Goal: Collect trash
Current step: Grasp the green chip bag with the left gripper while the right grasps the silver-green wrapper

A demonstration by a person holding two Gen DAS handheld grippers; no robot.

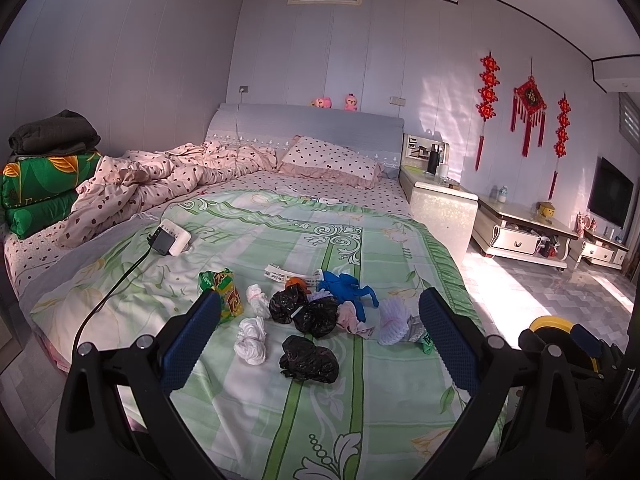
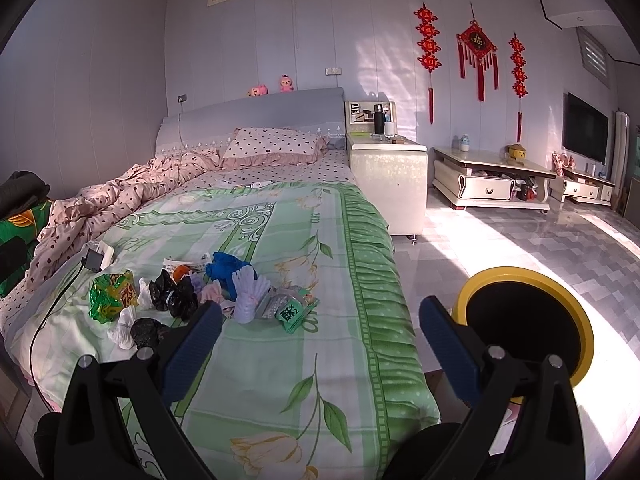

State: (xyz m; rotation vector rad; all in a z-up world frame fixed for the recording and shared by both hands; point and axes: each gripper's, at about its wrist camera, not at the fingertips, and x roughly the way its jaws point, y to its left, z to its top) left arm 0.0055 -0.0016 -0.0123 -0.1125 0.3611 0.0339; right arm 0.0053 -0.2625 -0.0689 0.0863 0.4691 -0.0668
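Note:
A heap of trash lies on the green patterned bedspread point(image 1: 280, 412): crumpled black bags point(image 1: 308, 358), white tissue wads point(image 1: 251, 339), a green snack wrapper point(image 1: 222, 294), a blue glove point(image 1: 346, 286) and a lilac foam net point(image 1: 394, 318). My left gripper point(image 1: 320, 338) hangs open just above and in front of the heap, holding nothing. My right gripper point(image 2: 320, 338) is open and empty over the bed's right edge, with the heap point(image 2: 180, 294) to its left. A yellow-rimmed bin with a black liner point(image 2: 524, 316) stands on the floor to its right.
A white charger box with a black cable point(image 1: 170, 238) lies on the bed behind the trash. A pink spotted duvet point(image 1: 160, 184) and pillow point(image 1: 332, 160) sit near the headboard. A white nightstand point(image 2: 386, 176) and low cabinets point(image 2: 492, 184) line the wall beyond open tiled floor point(image 2: 540, 248).

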